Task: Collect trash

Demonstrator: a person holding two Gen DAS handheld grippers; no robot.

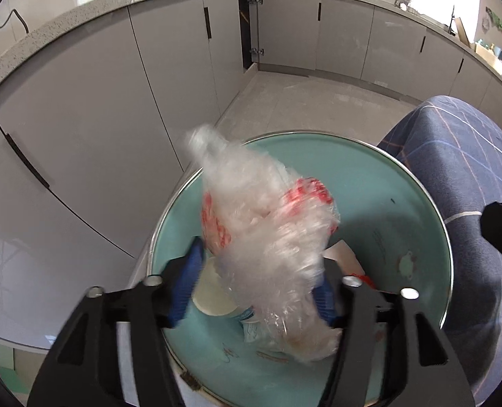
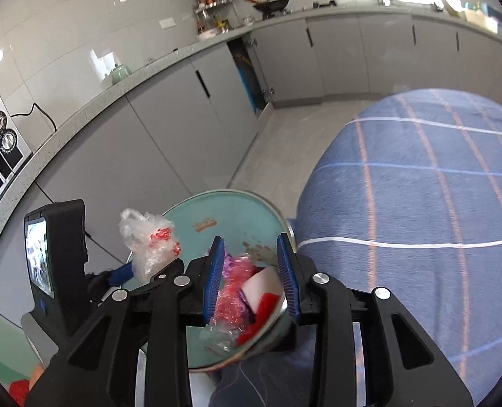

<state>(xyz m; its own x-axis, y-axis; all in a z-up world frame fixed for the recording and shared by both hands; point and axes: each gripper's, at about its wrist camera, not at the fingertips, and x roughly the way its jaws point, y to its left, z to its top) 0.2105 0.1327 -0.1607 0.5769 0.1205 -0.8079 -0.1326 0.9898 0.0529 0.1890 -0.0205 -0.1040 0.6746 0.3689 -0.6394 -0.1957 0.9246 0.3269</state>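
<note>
My left gripper [image 1: 257,278] has its jaws spread, and the clear bag [image 1: 267,237] with red print sits between the blue pads [image 1: 189,271], blurred; I can't tell if either pad touches it. My right gripper [image 2: 251,278] stands parted over red and pink wrappers [image 2: 234,302], gripping nothing. Both hang above the teal bin [image 1: 386,183], where a white cup [image 1: 213,291] and paper scraps [image 1: 344,257] lie. Beside it sits a blue checked cloth [image 2: 420,203], with grey cabinets [image 1: 98,118] behind.
</note>
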